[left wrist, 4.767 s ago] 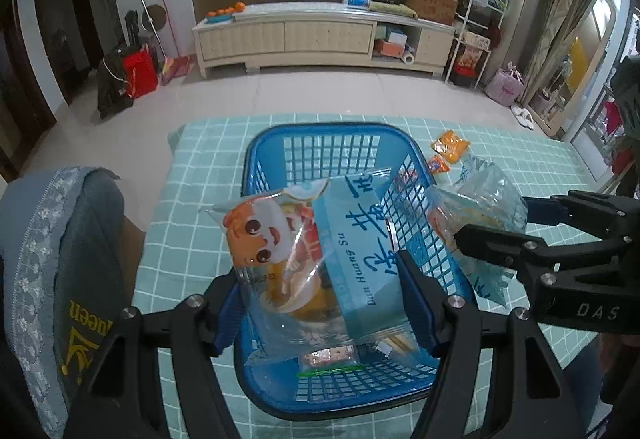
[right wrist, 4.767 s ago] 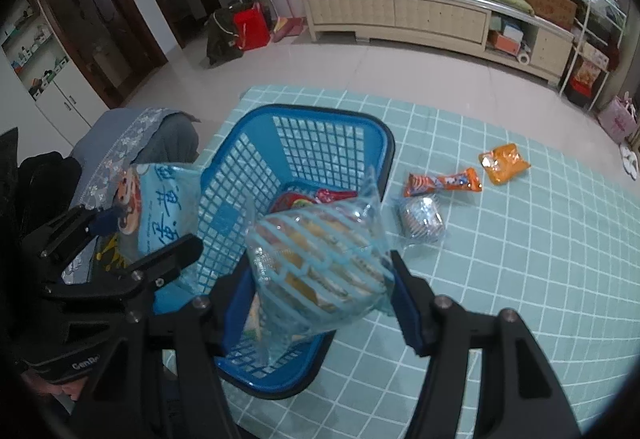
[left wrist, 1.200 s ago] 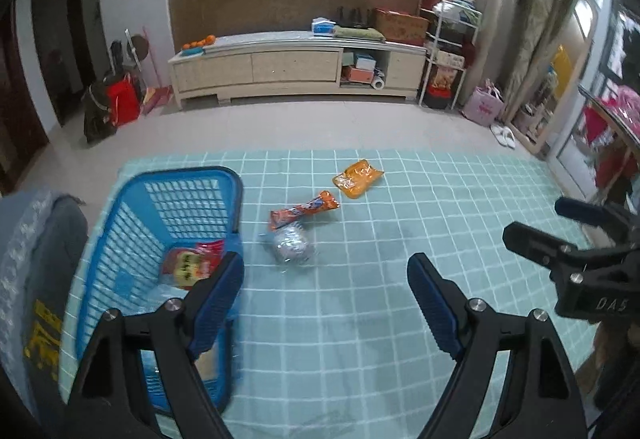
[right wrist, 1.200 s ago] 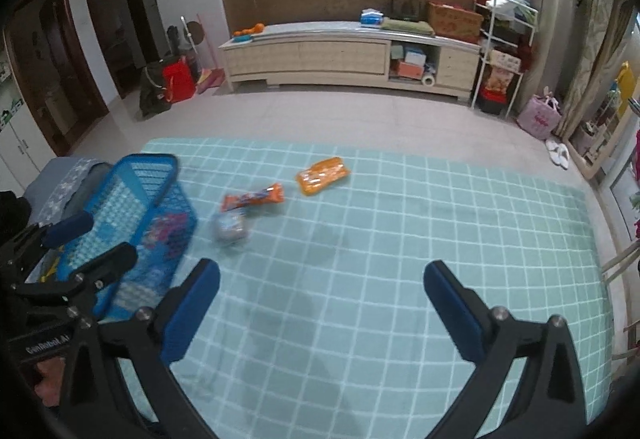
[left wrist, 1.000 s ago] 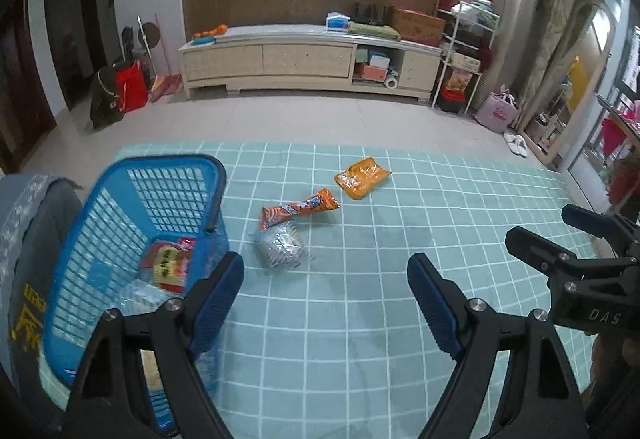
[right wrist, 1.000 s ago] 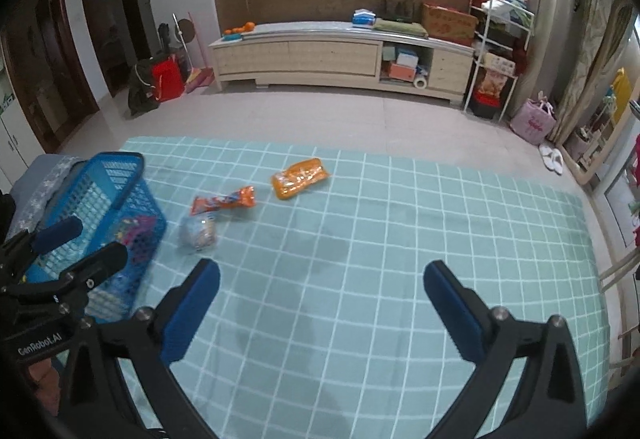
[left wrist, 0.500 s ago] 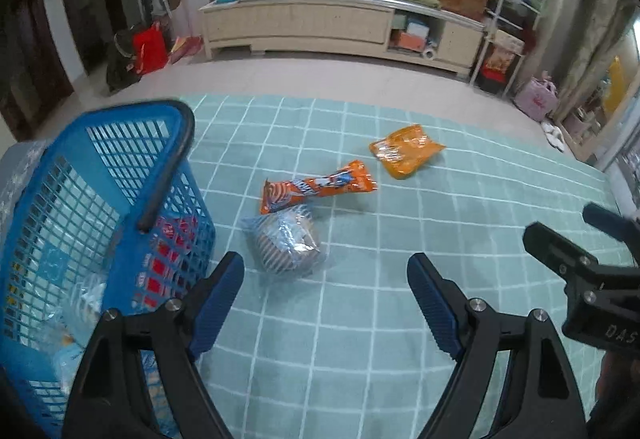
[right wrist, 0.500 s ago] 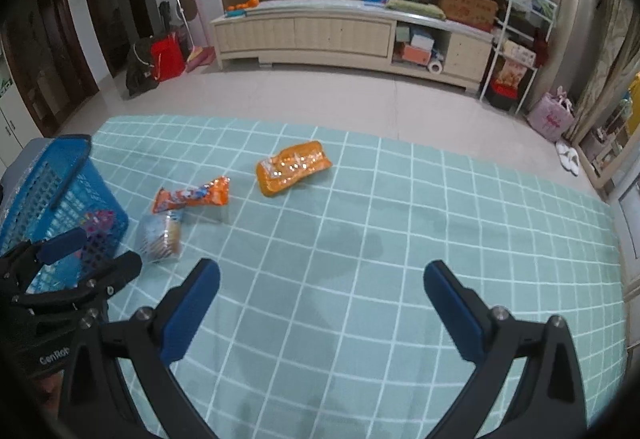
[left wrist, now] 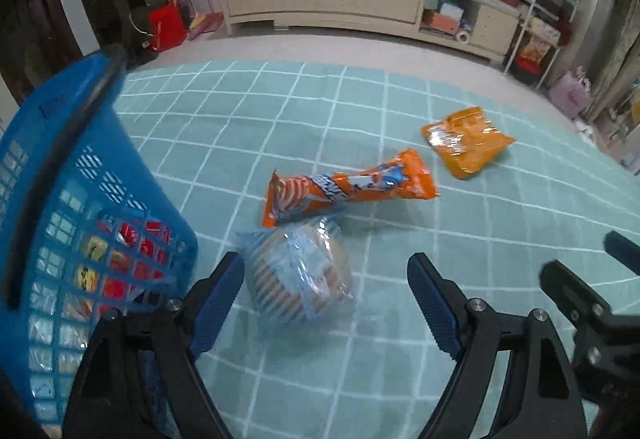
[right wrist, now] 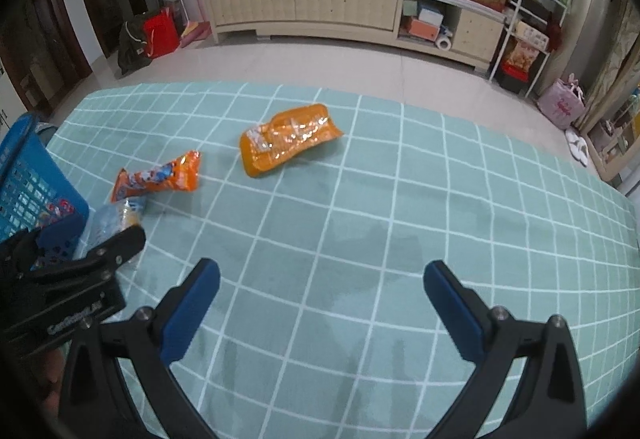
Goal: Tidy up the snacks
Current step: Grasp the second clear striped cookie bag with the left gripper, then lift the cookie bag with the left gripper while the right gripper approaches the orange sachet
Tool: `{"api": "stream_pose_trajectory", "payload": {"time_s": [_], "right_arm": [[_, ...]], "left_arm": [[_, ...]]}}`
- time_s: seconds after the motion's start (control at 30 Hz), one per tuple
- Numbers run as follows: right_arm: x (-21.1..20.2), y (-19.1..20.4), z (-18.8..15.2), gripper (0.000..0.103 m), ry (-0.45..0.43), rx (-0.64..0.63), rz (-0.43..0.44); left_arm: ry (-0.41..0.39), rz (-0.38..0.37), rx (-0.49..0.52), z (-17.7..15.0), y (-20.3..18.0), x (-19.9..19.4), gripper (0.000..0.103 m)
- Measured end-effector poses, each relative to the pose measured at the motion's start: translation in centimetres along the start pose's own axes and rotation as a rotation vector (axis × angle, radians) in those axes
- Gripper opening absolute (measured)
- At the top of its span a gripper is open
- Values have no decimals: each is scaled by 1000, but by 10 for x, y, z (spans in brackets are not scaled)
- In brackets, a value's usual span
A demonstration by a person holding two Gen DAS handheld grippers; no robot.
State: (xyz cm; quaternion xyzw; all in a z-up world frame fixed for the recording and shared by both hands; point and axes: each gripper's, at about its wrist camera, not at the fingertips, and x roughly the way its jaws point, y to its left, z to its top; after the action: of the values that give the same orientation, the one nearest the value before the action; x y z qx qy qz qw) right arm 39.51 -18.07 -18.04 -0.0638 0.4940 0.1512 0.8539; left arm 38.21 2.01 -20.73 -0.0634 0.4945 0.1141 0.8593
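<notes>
Left wrist view
My left claw [left wrist: 326, 299]: jaws spread wide, holding nothing; blue pads at 7 and 5 o'clock.
Clear striped bun pack [left wrist: 298, 277]: lies on the cloth between my pads, nearer the left one; the view does not settle whether that pad touches it.
Long orange packet [left wrist: 348, 189]: at 12 o'clock just past the bun pack, its near end touching or overlapping the pack.
Flat orange bag [left wrist: 466, 141]: at 1 o'clock, apart from the others.
Blue basket [left wrist: 60, 175]: fills the 9 o'clock side, its mesh wall close beside my left pad; red and yellow wrappers show through.
Open room: bare teal checked cloth [left wrist: 500, 223] from 12 to 4 o'clock.
In the way: my other claw's black frame at 4 o'clock.

Right wrist view
My right claw [right wrist: 322, 295]: jaws wide apart, empty, over bare cloth.
Flat orange bag [right wrist: 286, 143]: at 12 o'clock, well ahead.
Long orange packet [right wrist: 158, 177]: at 10 o'clock.
Bun pack [right wrist: 116, 221]: at 9 o'clock, partly hidden behind my left claw [right wrist: 80, 275].
Basket [right wrist: 24, 179]: at the 9 o'clock edge.
Table's far edge: runs across at 12 o'clock; beyond it a tiled floor and a long low cabinet [right wrist: 320, 13].
Open room: clear cloth from 12 to 5 o'clock.
</notes>
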Motion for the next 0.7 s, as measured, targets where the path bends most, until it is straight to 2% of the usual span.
{"api": "stream_pose_trajectory", "payload": {"time_s": [0.27, 0.33, 0.4, 0.7], "right_arm": [[5, -8, -4, 103, 3, 14, -3], [6, -12, -4, 103, 8, 25, -5], [6, -14, -5, 103, 12, 34, -4], [3, -17, -9, 103, 26, 37, 5]], "left_arm": [[53, -30, -36, 3, 6, 26, 82], [53, -58, -46, 1, 7, 24, 72], [47, -73, -35, 1, 4, 21, 53], [72, -172, 16, -5, -11, 10, 51]]}}
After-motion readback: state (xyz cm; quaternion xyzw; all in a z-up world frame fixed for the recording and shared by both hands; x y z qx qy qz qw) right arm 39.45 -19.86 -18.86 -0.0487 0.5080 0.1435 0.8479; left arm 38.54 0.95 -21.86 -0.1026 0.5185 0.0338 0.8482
